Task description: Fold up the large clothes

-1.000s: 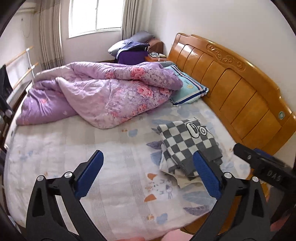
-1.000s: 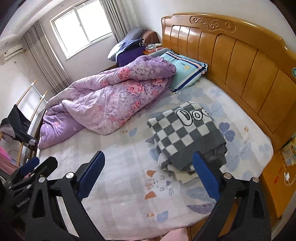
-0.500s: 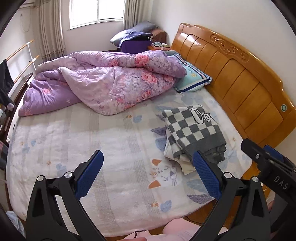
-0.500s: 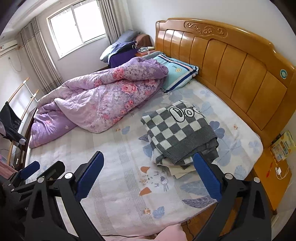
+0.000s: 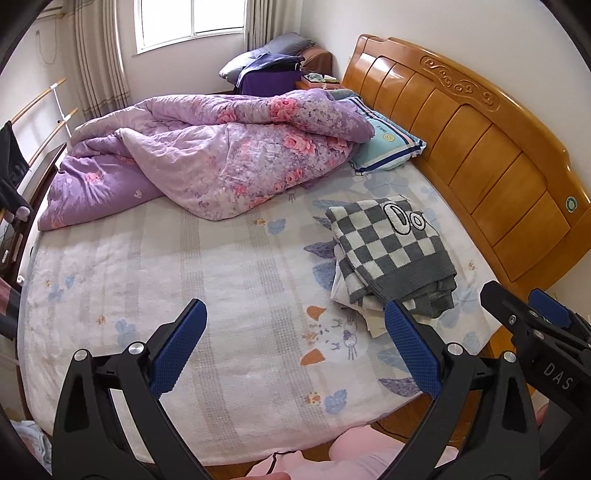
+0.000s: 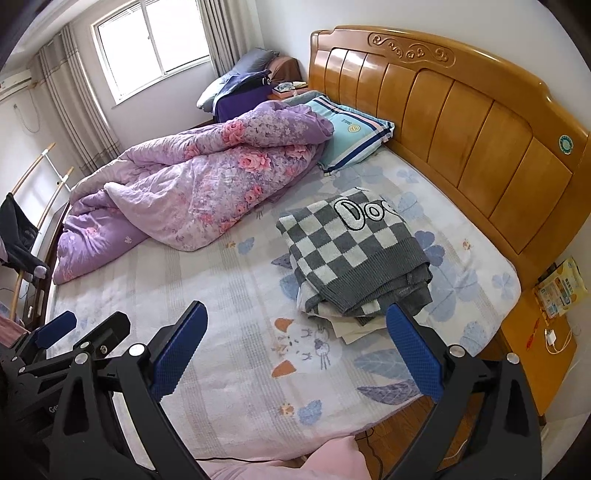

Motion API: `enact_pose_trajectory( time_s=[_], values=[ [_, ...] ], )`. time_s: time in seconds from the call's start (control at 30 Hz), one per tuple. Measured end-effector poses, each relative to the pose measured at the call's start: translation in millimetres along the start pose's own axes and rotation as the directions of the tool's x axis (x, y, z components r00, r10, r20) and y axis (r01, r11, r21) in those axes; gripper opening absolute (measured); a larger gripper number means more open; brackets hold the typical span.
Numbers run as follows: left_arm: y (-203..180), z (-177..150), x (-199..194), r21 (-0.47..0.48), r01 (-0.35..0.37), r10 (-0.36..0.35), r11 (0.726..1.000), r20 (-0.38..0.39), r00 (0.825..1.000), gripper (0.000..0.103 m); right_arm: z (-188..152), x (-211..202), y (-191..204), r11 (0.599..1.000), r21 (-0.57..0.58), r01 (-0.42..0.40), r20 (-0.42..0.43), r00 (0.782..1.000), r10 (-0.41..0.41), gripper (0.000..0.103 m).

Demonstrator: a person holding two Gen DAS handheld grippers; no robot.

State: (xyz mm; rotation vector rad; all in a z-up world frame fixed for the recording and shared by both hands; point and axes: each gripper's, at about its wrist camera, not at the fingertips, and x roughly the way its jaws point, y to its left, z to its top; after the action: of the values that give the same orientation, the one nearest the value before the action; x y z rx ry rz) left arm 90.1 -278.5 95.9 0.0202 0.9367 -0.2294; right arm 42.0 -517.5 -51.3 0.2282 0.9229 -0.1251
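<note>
Two grippers, left gripper (image 5: 295, 354) and right gripper (image 6: 295, 354), both spread wide and empty, above a printed bedsheet (image 5: 229, 280), folded checkered sweater (image 6: 351, 254) near the wooden headboard (image 6: 461, 107), purple floral quilt (image 5: 221, 155) bunched toward the curtained window (image 6: 147, 48).

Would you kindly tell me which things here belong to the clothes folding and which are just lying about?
Job: checkered sweater, pale garment under it, left gripper, right gripper.
Lying about: purple quilt, striped pillow, bedsheet, headboard.

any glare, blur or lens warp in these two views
Left wrist view: sharp, but the fisheye bows the headboard and darkens the corners; the window is blown out white. Right wrist view: same barrel warp, soft daylight, no hard shadows on the checkered sweater, window overexposed.
</note>
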Motion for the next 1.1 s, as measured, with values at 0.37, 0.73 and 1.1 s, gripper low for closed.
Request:
enact_pose_trajectory(
  time_s=[0.37,0.73,1.1],
  values=[
    [2.0,-4.4,5.3,-0.008,-0.003,0.003,1.000,-0.009,1.000,0.097,-3.3,-1.3,-1.0,1.000,0.001,-0.001,-0.006,1.000,0.001,0.094],
    [2.9,-5.9,7.9,-0.003,-0.008,0.008,1.000,0.002,1.000,0.097,-4.3,-1.8,0.9,1.000,0.002,0.000,0.000,1.000,0.000,0.094],
    [2.9,-5.8,8.4,-0.004,-0.008,0.008,1.000,0.002,1.000,0.097,-4.6,-1.3,1.2,1.000,0.002,0.002,-0.001,1.000,-0.002,0.094]
  ],
)
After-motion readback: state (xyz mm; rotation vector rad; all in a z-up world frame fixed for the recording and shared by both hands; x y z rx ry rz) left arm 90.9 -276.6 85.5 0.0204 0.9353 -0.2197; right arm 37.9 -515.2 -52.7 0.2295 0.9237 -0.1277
